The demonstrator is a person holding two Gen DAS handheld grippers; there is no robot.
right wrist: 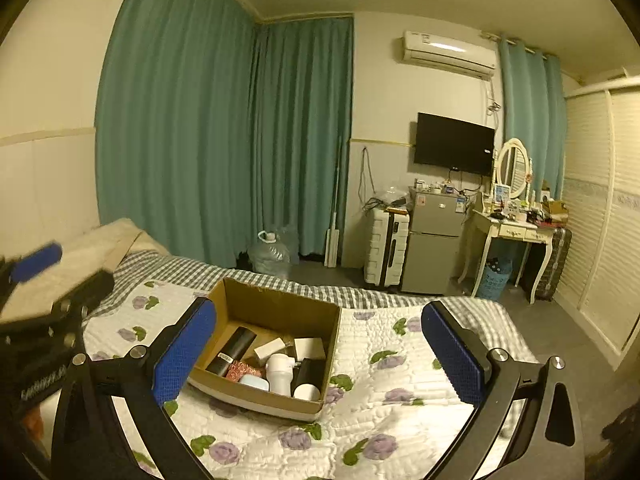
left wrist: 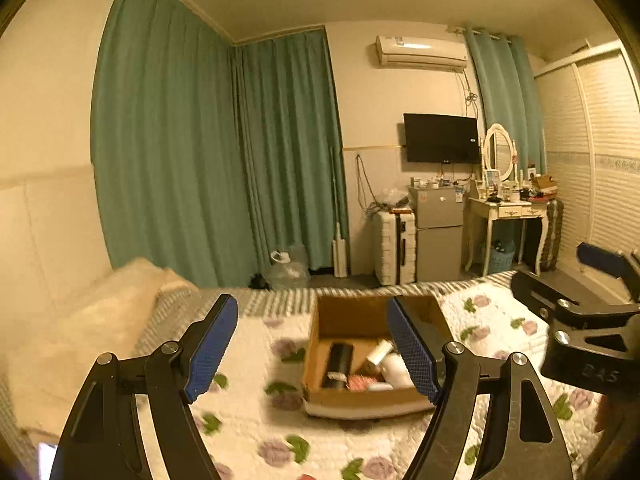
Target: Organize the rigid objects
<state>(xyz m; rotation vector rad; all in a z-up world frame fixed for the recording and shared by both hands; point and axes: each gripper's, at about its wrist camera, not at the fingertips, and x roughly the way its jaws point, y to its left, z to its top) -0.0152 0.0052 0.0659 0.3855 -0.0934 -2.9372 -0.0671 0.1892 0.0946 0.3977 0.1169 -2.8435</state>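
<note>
An open cardboard box [right wrist: 276, 308] sits on a floral quilt on the bed [right wrist: 400, 412]. It holds a black cylinder [right wrist: 232, 350], a white bottle [right wrist: 279, 372], a small white box [right wrist: 270, 348], a red patterned item [right wrist: 242, 370] and a black-and-white cup [right wrist: 306, 382]. The box also shows in the left wrist view [left wrist: 352, 316]. My left gripper [left wrist: 316, 354] is open and empty, above the bed near the box. My right gripper [right wrist: 320, 354] is open and empty, held above the box's near side. Each gripper shows at the edge of the other's view.
Green curtains [right wrist: 224, 140] hang behind the bed. A pillow [left wrist: 100, 320] lies at the left. Across the floor stand a water jug [right wrist: 270, 254], a white suitcase [right wrist: 386, 252], a small fridge [right wrist: 434, 240] and a dressing table [right wrist: 512, 236].
</note>
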